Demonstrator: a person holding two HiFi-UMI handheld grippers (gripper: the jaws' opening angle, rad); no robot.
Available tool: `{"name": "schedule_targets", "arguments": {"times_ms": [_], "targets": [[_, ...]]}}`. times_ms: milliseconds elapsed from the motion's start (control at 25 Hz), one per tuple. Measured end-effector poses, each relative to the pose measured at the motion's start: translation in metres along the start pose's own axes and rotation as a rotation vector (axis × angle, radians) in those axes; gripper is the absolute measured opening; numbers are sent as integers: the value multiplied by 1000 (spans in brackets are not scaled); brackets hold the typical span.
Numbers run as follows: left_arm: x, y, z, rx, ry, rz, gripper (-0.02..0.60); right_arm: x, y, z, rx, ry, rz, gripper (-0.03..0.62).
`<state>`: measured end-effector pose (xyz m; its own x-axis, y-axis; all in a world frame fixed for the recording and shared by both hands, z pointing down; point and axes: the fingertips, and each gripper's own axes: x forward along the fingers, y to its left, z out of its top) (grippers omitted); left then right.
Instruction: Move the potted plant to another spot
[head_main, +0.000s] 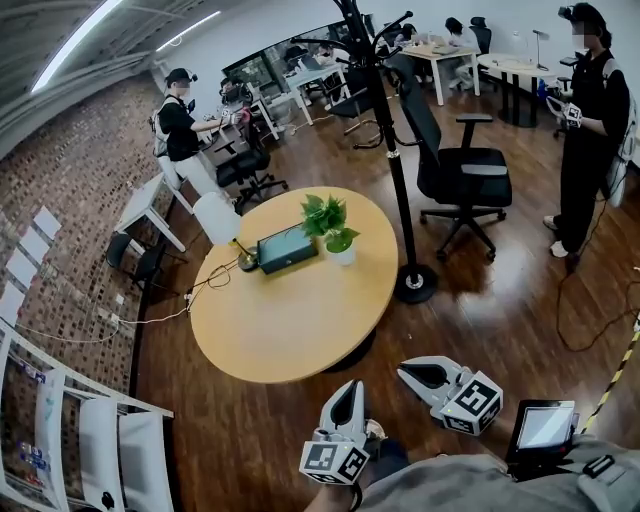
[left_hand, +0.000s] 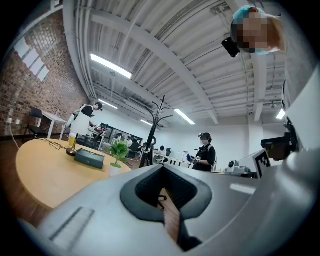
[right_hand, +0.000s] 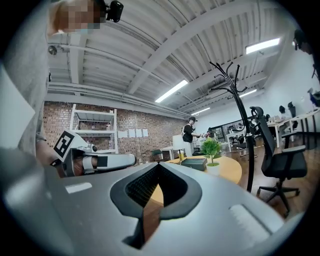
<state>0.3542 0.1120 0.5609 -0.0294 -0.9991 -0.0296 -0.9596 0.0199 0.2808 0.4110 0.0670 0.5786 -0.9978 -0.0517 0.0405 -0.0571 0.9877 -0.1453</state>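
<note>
A small green potted plant (head_main: 331, 228) in a white pot stands on the far right part of the round wooden table (head_main: 290, 310); it also shows small in the left gripper view as the plant (left_hand: 118, 151) and in the right gripper view as the plant (right_hand: 211, 149). My left gripper (head_main: 347, 396) and right gripper (head_main: 407, 371) hover over the floor near the table's near edge, well short of the plant. Both are shut with nothing between their jaws.
A dark box (head_main: 287, 249) and a cup (head_main: 247, 262) with a cable sit beside the plant. A black coat stand (head_main: 400, 180) rises at the table's right, an office chair (head_main: 462, 178) behind it. People stand at the right (head_main: 590, 120) and back left (head_main: 180, 125).
</note>
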Motion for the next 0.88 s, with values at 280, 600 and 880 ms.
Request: {"name": "schedule_targets", "arguments": {"times_ms": [280,600,880], "targets": [[39,92,14,-29,-11,-45,0,89,-30,1,-9,3,-48,0],[64,154,56,-45,-13,-86,0,161,-44,29,-18,7,-94,0],[82,219,68,-58,-7,-117,0,223,-57,25,-32,14,-140,0]]}}
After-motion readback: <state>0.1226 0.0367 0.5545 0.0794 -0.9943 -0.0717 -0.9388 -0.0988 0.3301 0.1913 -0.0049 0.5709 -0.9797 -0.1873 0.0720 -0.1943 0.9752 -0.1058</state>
